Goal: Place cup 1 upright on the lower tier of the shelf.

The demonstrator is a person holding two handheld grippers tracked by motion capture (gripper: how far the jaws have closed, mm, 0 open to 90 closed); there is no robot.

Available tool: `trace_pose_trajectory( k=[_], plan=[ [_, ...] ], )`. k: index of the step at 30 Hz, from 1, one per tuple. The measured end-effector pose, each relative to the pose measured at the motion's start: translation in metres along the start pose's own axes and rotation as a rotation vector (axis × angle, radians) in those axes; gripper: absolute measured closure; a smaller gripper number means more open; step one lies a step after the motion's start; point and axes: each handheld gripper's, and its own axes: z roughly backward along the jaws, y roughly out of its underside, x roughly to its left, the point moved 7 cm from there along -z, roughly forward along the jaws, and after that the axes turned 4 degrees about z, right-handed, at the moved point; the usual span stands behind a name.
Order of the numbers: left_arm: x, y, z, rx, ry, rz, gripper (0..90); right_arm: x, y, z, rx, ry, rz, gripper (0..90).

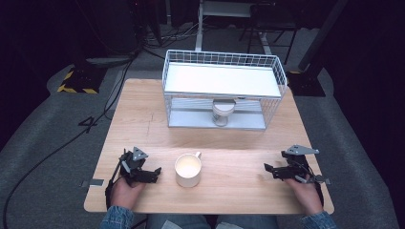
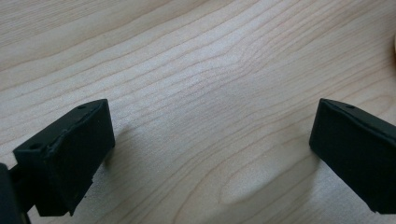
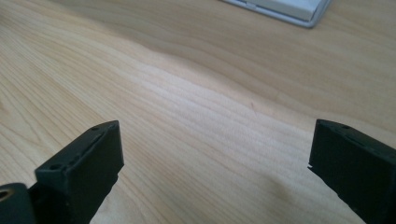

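Two containers on the table (image 1: 143, 119): white mug (image 1: 188, 170) at front centre, wire basket (image 1: 224, 88) at the back.
Mug interior reads pale, contents unclear. Small cup (image 1: 223, 112) sits under basket's white shelf, half hidden by it. Left gripper (image 1: 152, 173) and right gripper (image 1: 271, 170) both rest spread wide, holding nothing.

One wooden table (image 1: 143, 119). One white wire rack (image 1: 223, 90) at 12 o'clock, w/ one pale cup (image 1: 223, 113) under its shelf. One white mug (image 1: 188, 170) at 6. Two grippers: left gripper (image 1: 154, 174) at 8, right gripper (image 1: 270, 169) at 4.
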Motion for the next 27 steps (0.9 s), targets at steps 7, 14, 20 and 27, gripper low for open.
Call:
trace_pose_trajectory(
  k=[7,14,20,27],
  plan=[
    [0.0,0.0,0.0,0.0,-0.001,0.001,0.5,-0.004,0.014,-0.006,0.035,0.04,-0.004,3.2],
    [0.0,0.0,0.0,0.003,-0.001,0.002,0.4,-0.004,0.017,-0.009,0.048,0.054,0.006,3.7],
    [0.0,0.0,0.0,-0.002,-0.008,0.007,0.4,-0.004,0.018,-0.009,0.055,0.067,0.012,2.6],
    [-0.001,0.0,0.0,-0.002,-0.01,0.008,0.6,-0.004,0.018,-0.01,0.063,0.081,-0.002,0.4]
  ],
)
